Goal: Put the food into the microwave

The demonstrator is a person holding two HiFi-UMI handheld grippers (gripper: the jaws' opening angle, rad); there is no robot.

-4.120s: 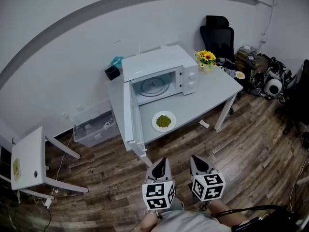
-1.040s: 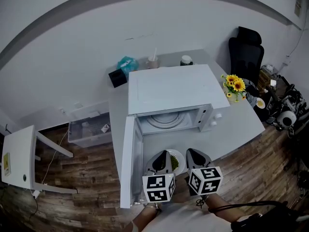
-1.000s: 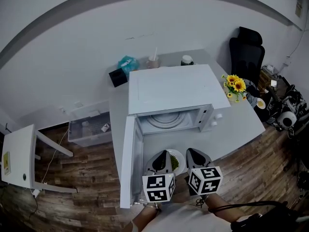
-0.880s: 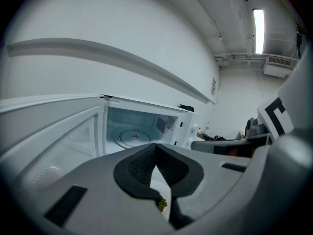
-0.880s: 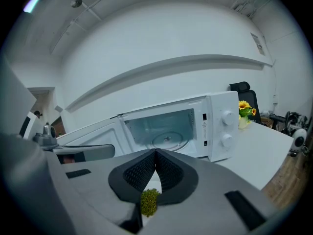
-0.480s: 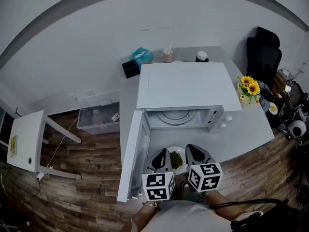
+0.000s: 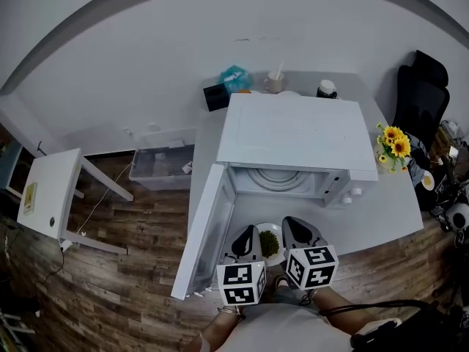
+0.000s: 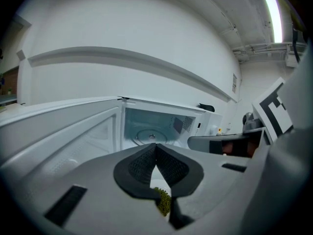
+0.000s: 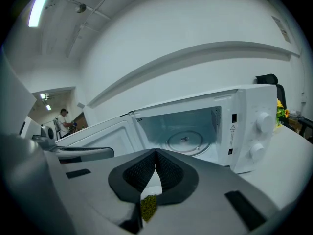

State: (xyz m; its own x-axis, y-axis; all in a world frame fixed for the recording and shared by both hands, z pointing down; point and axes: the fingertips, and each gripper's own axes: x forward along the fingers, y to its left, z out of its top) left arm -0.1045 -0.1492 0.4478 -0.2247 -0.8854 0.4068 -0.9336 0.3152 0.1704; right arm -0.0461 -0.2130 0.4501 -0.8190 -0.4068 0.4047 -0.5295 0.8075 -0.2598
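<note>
Left tongs (image 8: 155, 147) are held pressed together, empty. The food (image 7: 269, 242) is found on its plate (image 7: 272, 228), on the bench (image 7: 381, 215) just before the microwave's (image 7: 297, 134) open mouth, midway between both tools. Right tongs (image 9: 156, 153) are likewise closed, and neither is judged nearer.

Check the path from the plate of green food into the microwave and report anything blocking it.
Nothing visible blocks it. The microwave door stands swung open to the left, the plate sits on the table just before the opening, and inside is only the turntable.
</note>
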